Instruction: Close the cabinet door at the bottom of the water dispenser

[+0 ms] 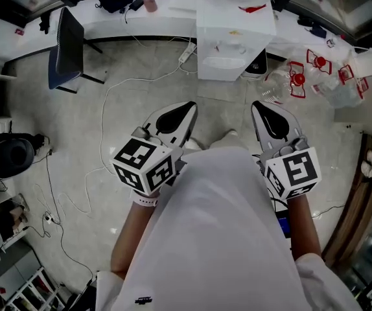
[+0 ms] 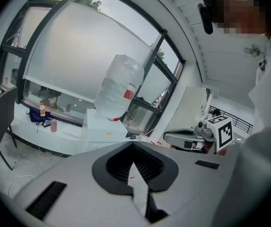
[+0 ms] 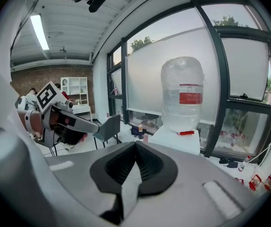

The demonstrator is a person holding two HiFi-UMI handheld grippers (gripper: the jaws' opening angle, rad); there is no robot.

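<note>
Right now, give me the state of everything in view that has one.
left gripper, shut, empty
right gripper, shut, empty
water dispenser, upright, bottle loaded
water bottle, upended on the water dispenser
cabinet door, not visible, cannot tell
chair, upright, unoccupied

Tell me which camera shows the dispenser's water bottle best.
Right gripper view: the water bottle stands whole and upright, its red label facing the camera. Left gripper view shows it whole but tilted. Head view looks steeply down, barely showing it.
</note>
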